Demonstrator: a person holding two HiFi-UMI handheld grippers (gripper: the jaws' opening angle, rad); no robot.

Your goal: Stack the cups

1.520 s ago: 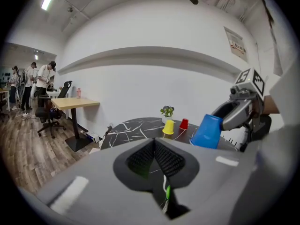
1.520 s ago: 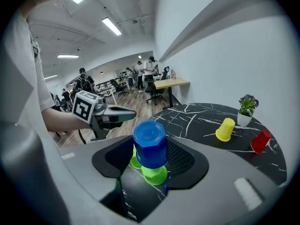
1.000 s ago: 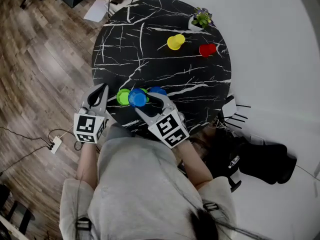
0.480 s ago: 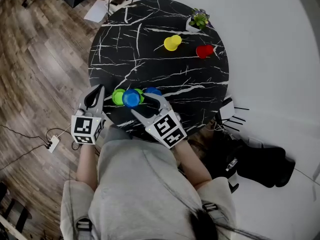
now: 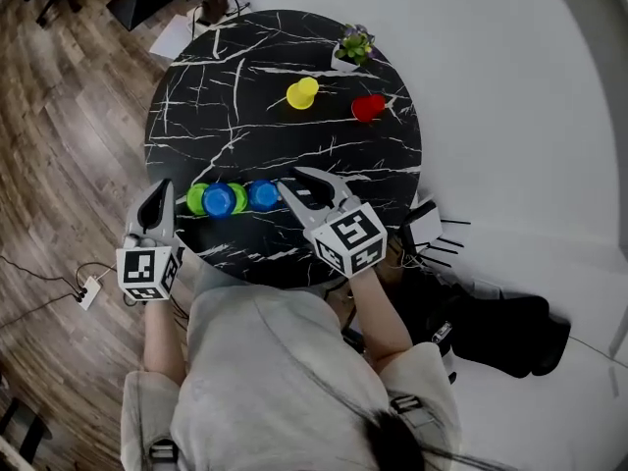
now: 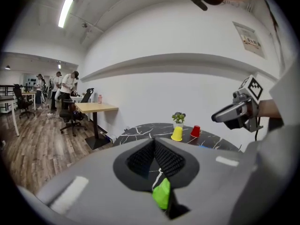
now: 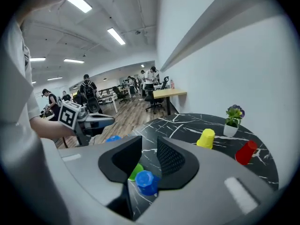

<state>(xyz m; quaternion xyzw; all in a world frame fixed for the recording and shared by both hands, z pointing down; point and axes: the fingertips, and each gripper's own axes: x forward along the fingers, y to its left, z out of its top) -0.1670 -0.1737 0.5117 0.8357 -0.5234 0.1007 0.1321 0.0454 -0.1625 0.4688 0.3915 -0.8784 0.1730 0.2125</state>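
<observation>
- The right gripper [image 5: 289,177] pulls back toward the frame's centre, clear of the small blue plastic cup [image 5: 263,195].
- Its jaws are closing, with nothing between them.

Smooth plastic cups [image 5: 218,200], glossy marble-look table [image 5: 294,155]

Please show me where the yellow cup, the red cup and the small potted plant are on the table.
yellow cup [image 5: 302,93]: head view, middle of its body.
red cup [image 5: 369,108]: head view, middle of its body.
potted plant [image 5: 353,41]: head view, on its green leaves.
</observation>
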